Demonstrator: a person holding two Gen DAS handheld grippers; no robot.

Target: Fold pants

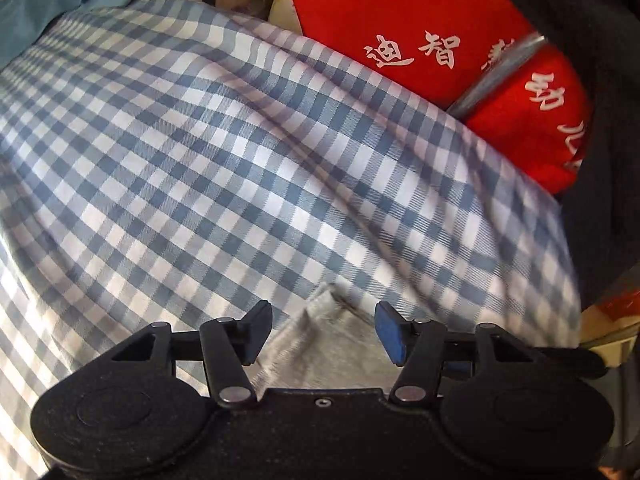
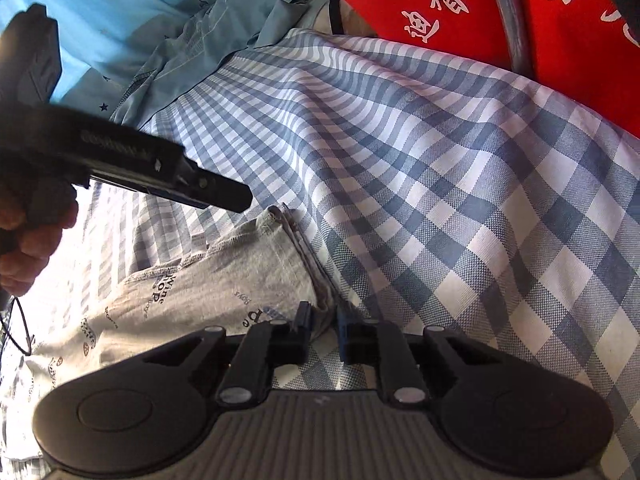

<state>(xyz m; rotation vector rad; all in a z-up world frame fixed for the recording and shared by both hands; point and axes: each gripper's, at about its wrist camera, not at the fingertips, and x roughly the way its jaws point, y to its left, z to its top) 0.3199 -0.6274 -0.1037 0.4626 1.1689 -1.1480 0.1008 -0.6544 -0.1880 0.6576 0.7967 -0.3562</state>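
The pants (image 2: pixel 224 280) are light grey with small printed words and lie on a blue-and-white checked sheet (image 2: pixel 440 184). My right gripper (image 2: pixel 323 320) is shut on the edge of the pants near their folded hem. My left gripper (image 1: pixel 324 330) is open, its jaws on either side of a corner of the grey pants (image 1: pixel 320 344) without closing on it. In the right wrist view the left gripper (image 2: pixel 216 196) hovers just above the pants' far corner, held by a hand (image 2: pixel 28 240).
A red cloth with white characters (image 1: pixel 440 32) lies along the far right edge of the sheet; it also shows in the right wrist view (image 2: pixel 460 4). A crumpled pale blue garment (image 2: pixel 208 28) lies at the far left.
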